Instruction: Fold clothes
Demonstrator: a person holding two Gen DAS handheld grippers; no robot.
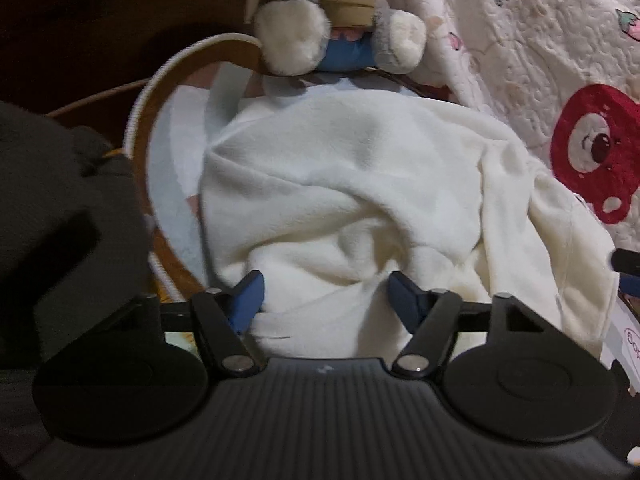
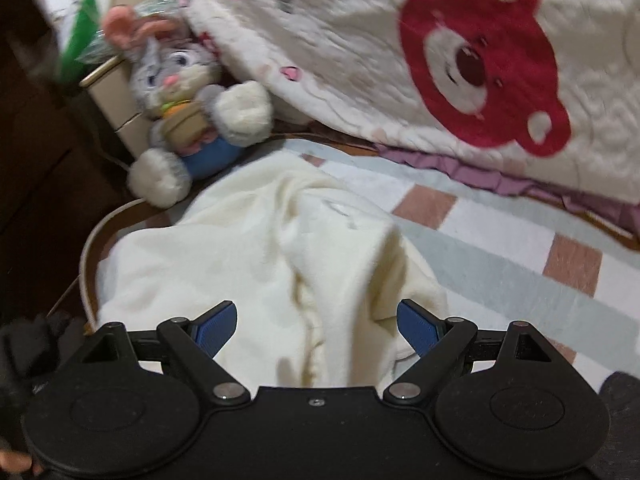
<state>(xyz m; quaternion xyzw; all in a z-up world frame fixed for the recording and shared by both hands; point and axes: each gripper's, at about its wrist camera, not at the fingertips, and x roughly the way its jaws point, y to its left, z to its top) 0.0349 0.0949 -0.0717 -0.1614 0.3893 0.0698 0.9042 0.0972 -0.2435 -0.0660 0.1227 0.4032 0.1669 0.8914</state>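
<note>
Two grippers are seen over one cream fleece garment [image 1: 352, 184], which lies crumpled on a checked bed sheet [image 2: 500, 248] near the rounded edge of the bed. At the far left of the left wrist view a dark sleeve [image 1: 60, 216] is seen, blurred, beside the white-piped bed edge [image 1: 148, 92]. The left gripper [image 1: 324, 300] is pointed forward and slightly down over the near part of the garment; its blue pads [image 1: 250, 300] are held wide apart, and a bunched fold of the cream fabric lies between them. Whether the pads touch the fabric cannot be told, but nothing is pinched. Beyond the garment a plush rabbit [image 1: 340, 28] is seated at the head of the bed, and to the right a quilted white blanket [image 1: 540, 60] with a red bear print is spread. In the right wrist view a dark gloved hand [image 2: 24, 352] is partly seen at the lower left corner. The right gripper [image 2: 316, 328] is also held low over the garment, directed toward the rabbit and the blanket. Its jaws are spread wide, and a raised ridge of the fabric runs between the fingers [image 2: 418, 328], with no grip on it. The picture is blurred at the top right.
</note>
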